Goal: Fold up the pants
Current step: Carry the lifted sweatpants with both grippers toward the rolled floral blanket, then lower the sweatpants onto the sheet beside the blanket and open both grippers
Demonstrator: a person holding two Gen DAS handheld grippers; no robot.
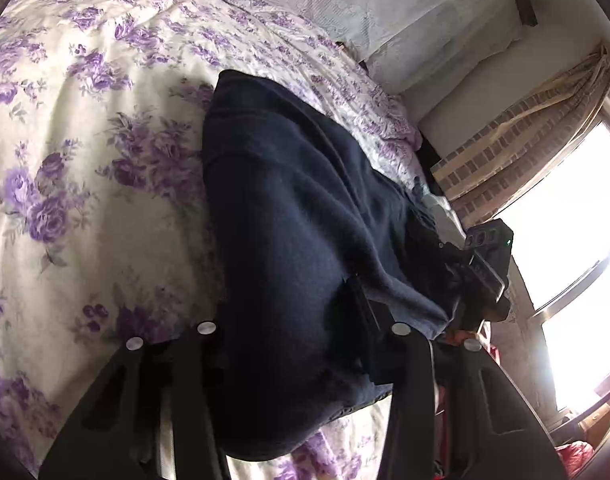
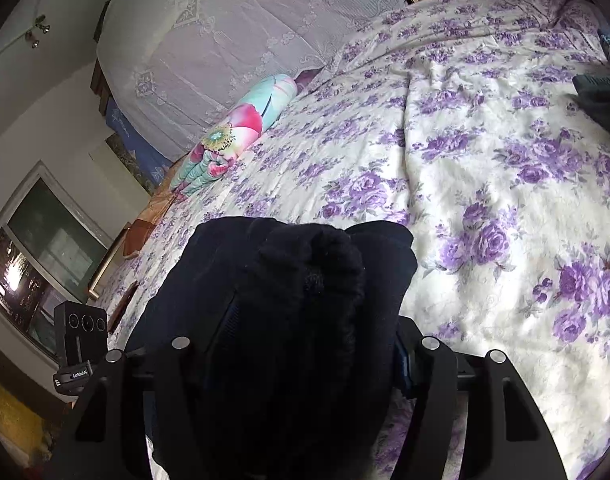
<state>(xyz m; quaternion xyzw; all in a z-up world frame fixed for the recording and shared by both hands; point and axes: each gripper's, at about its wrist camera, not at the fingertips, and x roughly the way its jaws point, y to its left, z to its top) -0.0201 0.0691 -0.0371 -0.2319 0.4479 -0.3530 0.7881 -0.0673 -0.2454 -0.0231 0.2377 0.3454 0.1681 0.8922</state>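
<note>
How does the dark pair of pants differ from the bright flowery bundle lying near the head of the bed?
The pants are plain dark navy; the bundle is printed with turquoise, pink and red flowers. The pants lie close by, bunched between the fingers of both grippers; the bundle lies far off against the lace-covered headboard, untouched. The pants look fuzzy and thick; the bundle looks smooth. Both are soft cloth resting on the purple-flowered bedspread.

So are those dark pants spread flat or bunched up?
Bunched up: the dark pants sit in a rumpled heap on the floral bedspread, legs not laid out.
</note>
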